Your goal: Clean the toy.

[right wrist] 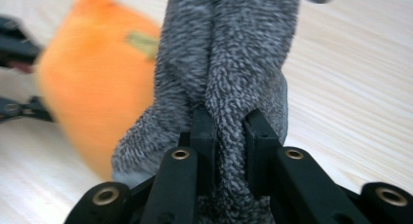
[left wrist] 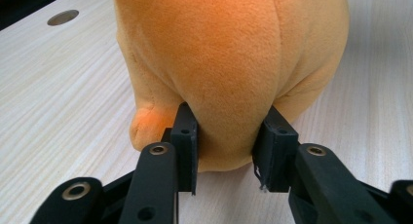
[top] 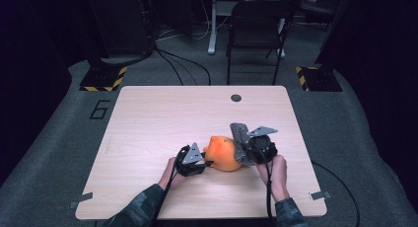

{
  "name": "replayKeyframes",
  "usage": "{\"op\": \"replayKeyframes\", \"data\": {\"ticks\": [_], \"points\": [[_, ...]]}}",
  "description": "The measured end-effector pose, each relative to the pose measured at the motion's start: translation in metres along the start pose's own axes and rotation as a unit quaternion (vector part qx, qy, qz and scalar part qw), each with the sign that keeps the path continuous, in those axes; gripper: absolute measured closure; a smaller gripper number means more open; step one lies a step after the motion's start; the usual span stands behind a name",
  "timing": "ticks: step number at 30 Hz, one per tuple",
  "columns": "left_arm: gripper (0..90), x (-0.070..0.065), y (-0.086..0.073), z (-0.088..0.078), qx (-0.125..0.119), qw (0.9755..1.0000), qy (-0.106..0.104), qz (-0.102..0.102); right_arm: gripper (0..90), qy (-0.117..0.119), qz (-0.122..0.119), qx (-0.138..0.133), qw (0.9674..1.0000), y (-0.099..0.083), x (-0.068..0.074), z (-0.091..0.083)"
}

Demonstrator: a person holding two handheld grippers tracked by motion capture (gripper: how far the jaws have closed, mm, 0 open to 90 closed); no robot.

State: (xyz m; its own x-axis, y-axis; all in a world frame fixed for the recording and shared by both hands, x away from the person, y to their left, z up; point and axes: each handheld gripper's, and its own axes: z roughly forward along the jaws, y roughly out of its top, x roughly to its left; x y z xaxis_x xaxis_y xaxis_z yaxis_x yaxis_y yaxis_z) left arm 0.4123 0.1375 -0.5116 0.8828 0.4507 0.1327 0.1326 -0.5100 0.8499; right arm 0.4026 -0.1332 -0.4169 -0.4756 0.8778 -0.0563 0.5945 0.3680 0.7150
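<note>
While both grippers grip, an orange plush toy [top: 224, 153] lies at lower centre of the table [top: 148, 118].
Left gripper [left wrist: 229, 146]: jaws clamped on the toy's orange body. Right gripper [right wrist: 229, 136]: jaws pinched together on grey fuzzy cloth [right wrist: 229, 53], touching the toy's right side.

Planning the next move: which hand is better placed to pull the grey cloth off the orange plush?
Right. Its tongs are already shut on the grey cloth; the left tongs pinch the orange plush, anchoring it.
</note>
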Motion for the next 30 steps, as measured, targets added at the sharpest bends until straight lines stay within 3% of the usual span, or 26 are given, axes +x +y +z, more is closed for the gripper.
{"op": "replayKeyframes", "data": {"ticks": [4, 7, 12, 18, 22, 25, 28, 30], "points": [[70.4, 0.001, -0.001, 0.000, -0.003, 1.0000, -0.001, -0.002, 77.7, -0.030, 0.048, 0.007, 0.9983, -0.015, -0.036, -0.007], [74.4, 0.000, -0.001, -0.001, -0.006, 1.0000, 0.002, 0.000, 77.6, -0.036, 0.077, 0.033, 0.9958, -0.030, -0.053, 0.004], [78.7, 0.000, -0.001, -0.003, -0.026, 0.9996, 0.003, -0.006, 77.5, -0.035, 0.081, 0.050, 0.9949, -0.036, -0.057, 0.017], [79.9, 0.002, 0.008, -0.014, -0.055, 0.9975, -0.014, -0.042, 77.5, -0.039, 0.088, 0.044, 0.9944, -0.036, -0.062, 0.012], [79.9, 0.006, 0.019, -0.027, -0.086, 0.9927, -0.023, -0.081, 77.6, -0.040, 0.090, 0.038, 0.9944, -0.036, -0.064, 0.010], [79.8, 0.009, 0.025, -0.035, -0.094, 0.9881, -0.028, -0.119, 77.6, -0.040, 0.092, 0.038, 0.9942, -0.036, -0.065, 0.008], [79.6, 0.011, 0.029, -0.038, -0.083, 0.9836, -0.031, -0.157, 77.6, -0.043, 0.091, 0.033, 0.9943, -0.034, -0.065, 0.005], [79.5, 0.012, 0.031, -0.038, -0.071, 0.9777, -0.032, -0.195, 77.5, -0.044, 0.093, 0.030, 0.9943, -0.032, -0.064, 0.002]]}}
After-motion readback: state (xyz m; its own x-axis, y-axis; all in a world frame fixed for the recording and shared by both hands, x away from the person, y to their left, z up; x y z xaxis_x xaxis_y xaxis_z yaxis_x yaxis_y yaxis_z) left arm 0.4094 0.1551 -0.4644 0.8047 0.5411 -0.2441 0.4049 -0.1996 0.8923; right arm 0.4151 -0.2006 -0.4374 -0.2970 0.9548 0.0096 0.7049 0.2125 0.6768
